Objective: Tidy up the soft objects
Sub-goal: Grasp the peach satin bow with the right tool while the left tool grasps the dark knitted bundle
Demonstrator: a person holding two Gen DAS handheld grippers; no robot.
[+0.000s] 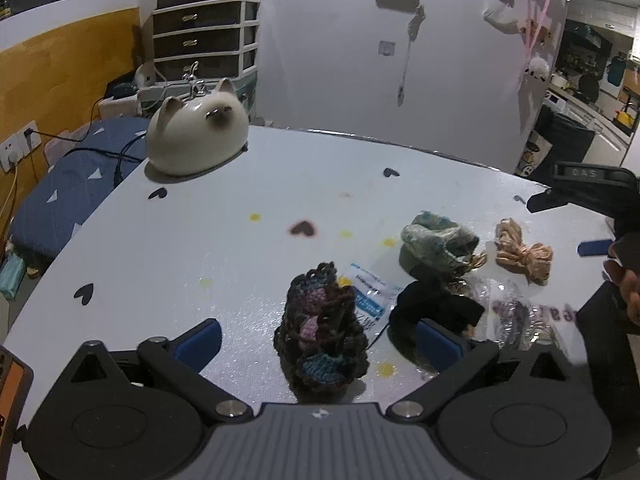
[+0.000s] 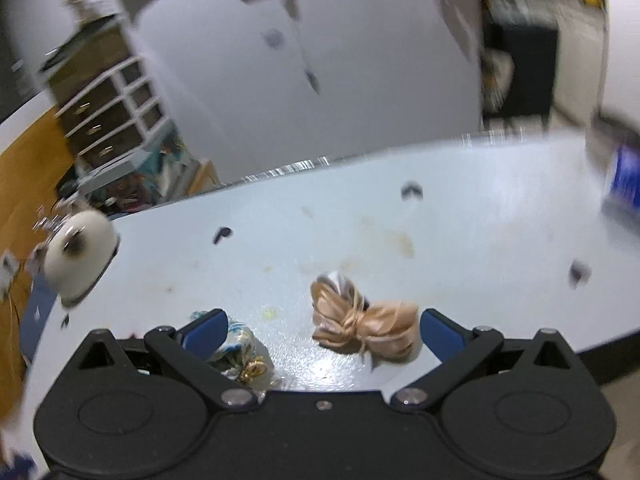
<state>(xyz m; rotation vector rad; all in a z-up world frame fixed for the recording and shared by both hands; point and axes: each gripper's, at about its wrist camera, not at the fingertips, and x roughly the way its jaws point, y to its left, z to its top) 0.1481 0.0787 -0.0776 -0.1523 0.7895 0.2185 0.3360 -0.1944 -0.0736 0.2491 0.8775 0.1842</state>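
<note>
Peach fabric bow (image 2: 362, 326) lies on the surface (image 2: 460, 216) between the spread fingers of your right gripper (image 2: 322, 330); close off-centre and you snag only a ribbon loop. Left gripper (image 1: 320, 340), also spread, straddles the dark knitted piece (image 1: 322, 330).
</note>
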